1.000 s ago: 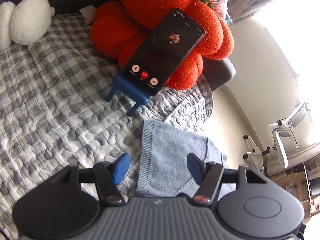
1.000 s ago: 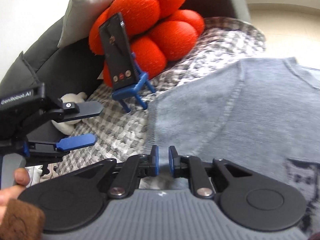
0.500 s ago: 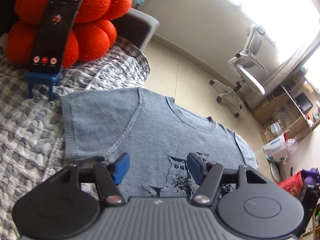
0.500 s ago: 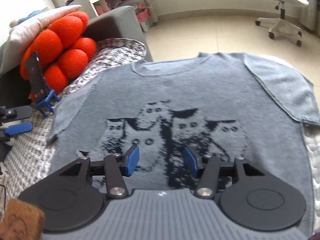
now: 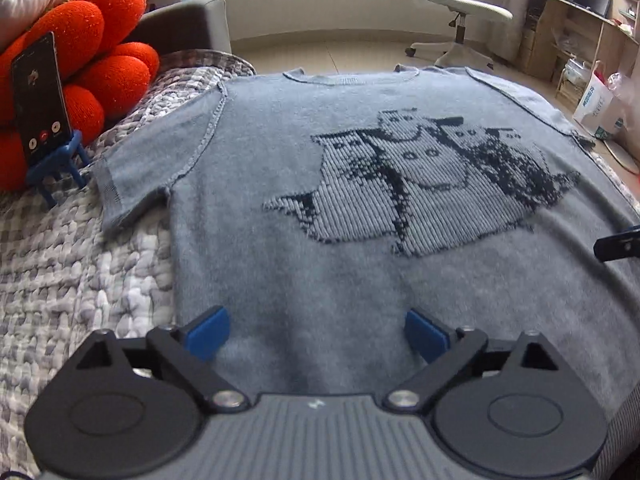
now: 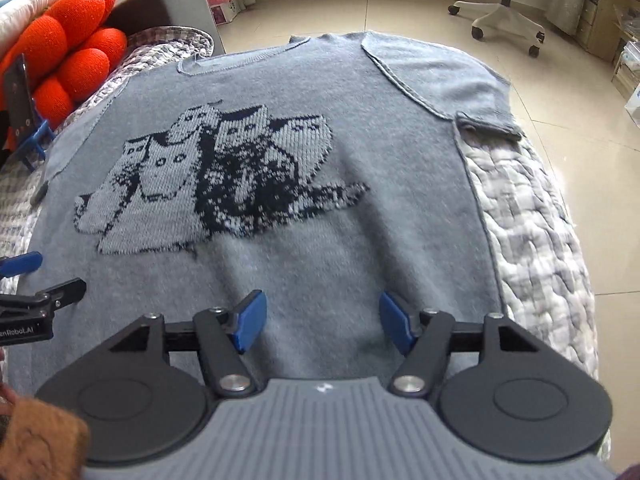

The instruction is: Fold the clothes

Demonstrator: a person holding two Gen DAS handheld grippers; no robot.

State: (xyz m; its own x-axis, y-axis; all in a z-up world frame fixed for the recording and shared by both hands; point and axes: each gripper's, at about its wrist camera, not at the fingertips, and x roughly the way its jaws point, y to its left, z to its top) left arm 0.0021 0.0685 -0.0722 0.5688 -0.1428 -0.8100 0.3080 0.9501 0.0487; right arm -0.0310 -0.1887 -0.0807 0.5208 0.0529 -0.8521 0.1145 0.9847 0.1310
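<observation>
The sweater [image 5: 280,240] lay flat on the bed [image 5: 80,260], collar far, hem near — I had both claws, left [image 5: 316,334] and right [image 6: 322,322], just opened wide, empty, over that near hem.

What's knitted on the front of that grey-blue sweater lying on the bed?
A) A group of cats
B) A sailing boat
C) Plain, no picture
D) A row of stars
A: the sweater lies spread flat on the quilt, and its front shows a dark-and-light knitted cluster of cats with pointed ears and eyes, seen in both wrist views.
</observation>
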